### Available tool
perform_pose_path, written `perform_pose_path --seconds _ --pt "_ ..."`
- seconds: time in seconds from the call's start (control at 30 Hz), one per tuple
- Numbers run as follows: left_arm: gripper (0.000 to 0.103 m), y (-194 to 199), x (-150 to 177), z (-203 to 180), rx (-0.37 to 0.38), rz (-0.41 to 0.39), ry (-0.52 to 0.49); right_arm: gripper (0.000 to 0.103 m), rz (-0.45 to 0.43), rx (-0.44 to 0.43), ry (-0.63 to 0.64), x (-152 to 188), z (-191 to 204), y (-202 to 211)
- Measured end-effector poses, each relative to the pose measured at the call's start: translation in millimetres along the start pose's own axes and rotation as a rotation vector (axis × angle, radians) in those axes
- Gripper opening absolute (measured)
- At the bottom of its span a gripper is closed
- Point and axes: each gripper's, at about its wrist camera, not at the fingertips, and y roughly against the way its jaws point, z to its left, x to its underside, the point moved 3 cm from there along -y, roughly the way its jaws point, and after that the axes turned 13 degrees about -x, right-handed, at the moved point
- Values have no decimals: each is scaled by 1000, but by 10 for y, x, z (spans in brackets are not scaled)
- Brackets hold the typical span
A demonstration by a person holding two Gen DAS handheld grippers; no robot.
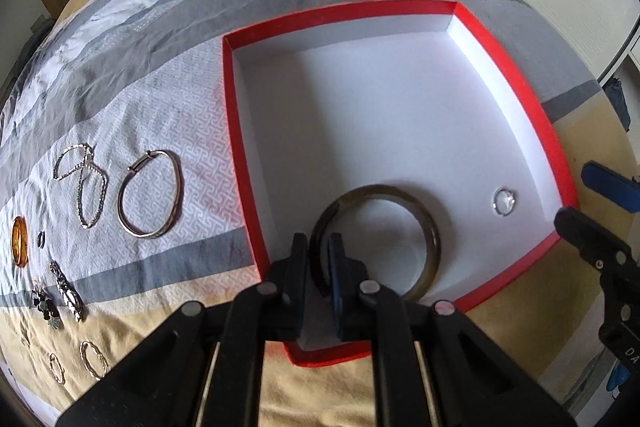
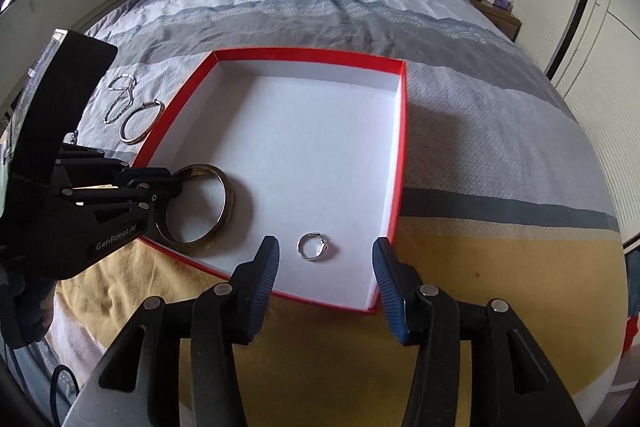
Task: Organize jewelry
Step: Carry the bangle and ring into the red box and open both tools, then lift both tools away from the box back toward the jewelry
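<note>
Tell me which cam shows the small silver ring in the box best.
Right wrist: the silver ring lies unobstructed on the red box's floor, band clearly visible. Left wrist shows the ring only as a small glinting shape near the box's right wall.

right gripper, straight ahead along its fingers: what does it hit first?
Probably the silver ring on the red box's white floor, lying between the open right gripper fingers; depth is uncertain, so possibly bare floor just beyond.

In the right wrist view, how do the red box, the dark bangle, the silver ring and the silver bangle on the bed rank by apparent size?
1. red box
2. dark bangle
3. silver bangle, though it lies farther from the camera, so its true size against the dark one is unsure
4. silver ring
</note>
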Motion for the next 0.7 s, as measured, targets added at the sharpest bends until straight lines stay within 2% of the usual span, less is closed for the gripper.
perform_pose_path --seconds 0.1,0.2,0.33,0.53,0.7 --pt "11 262 20 63 29 -62 23 48 -34 33 -14 48 -33 276" --pt "11 556 106 88 27 -130 4 48 -64 59 -24 127 1 524" --pt "11 887 299 208 60 -143 -10 48 -101 74 -25 240 169 810" --pt "11 1349 665 704 -1 -206 23 48 -171 56 -5 368 631 1239" --pt "11 1709 1037 1346 -60 -254 75 48 -239 30 27 357 1048 1542"
